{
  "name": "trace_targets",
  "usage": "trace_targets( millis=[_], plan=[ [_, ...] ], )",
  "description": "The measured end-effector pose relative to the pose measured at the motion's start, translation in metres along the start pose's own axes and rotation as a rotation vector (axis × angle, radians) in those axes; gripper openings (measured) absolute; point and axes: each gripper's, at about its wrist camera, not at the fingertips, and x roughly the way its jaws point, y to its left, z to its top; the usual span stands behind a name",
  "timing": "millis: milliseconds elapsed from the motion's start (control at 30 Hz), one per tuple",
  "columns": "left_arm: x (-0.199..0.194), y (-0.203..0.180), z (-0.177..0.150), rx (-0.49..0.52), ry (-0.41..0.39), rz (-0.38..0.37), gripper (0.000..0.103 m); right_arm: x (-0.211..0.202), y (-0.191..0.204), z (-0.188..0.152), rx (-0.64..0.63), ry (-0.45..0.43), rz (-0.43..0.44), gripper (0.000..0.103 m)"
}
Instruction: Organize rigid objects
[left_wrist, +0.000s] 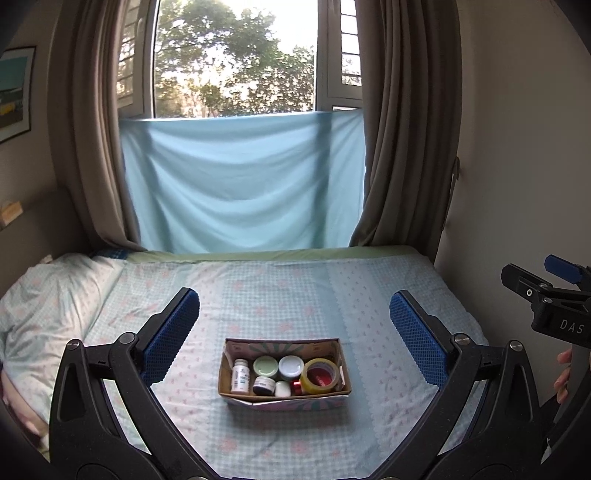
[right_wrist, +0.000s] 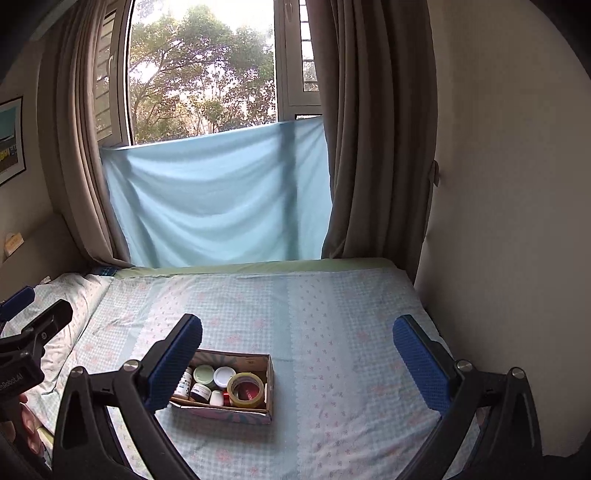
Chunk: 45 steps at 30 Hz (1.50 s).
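Observation:
A small cardboard box (left_wrist: 341, 363) sits on the bed. It holds a white pill bottle (left_wrist: 240, 376), a green-lidded jar (left_wrist: 265, 366), a white-lidded jar (left_wrist: 291, 366), a small dark jar (left_wrist: 263, 385), a roll of yellow tape (left_wrist: 320, 376) and a small white item (left_wrist: 283, 388). The box also shows in the right wrist view (right_wrist: 271, 373). My left gripper (left_wrist: 294, 321) is open and empty, held above and behind the box. My right gripper (right_wrist: 297, 349) is open and empty, to the right of the box; its left finger (right_wrist: 173, 363) overlaps the box's left end.
The bed (left_wrist: 280, 291) has a checked floral sheet. A pillow (left_wrist: 48, 295) lies at the left. A wall (right_wrist: 517, 221) borders the bed's right side. Brown curtains (left_wrist: 402, 147) and a light blue cloth (left_wrist: 243, 184) hang at the window behind.

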Motion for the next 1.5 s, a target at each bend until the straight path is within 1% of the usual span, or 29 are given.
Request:
trace_targets(
  millis=[333, 767, 1500],
  plan=[
    [0.003, -0.008, 0.001, -0.004, -0.001, 0.023, 0.103, 0.004, -0.006, 0.001, -0.002, 0.008, 0.002, 0.103],
    [0.011, -0.010, 0.004, -0.005, -0.006, 0.026, 0.103, 0.008, -0.008, 0.004, 0.002, 0.010, -0.002, 0.103],
    [0.015, 0.002, 0.004, -0.015, -0.022, 0.036, 0.103, 0.019, -0.001, 0.009, 0.006, 0.007, -0.009, 0.103]
  ],
)
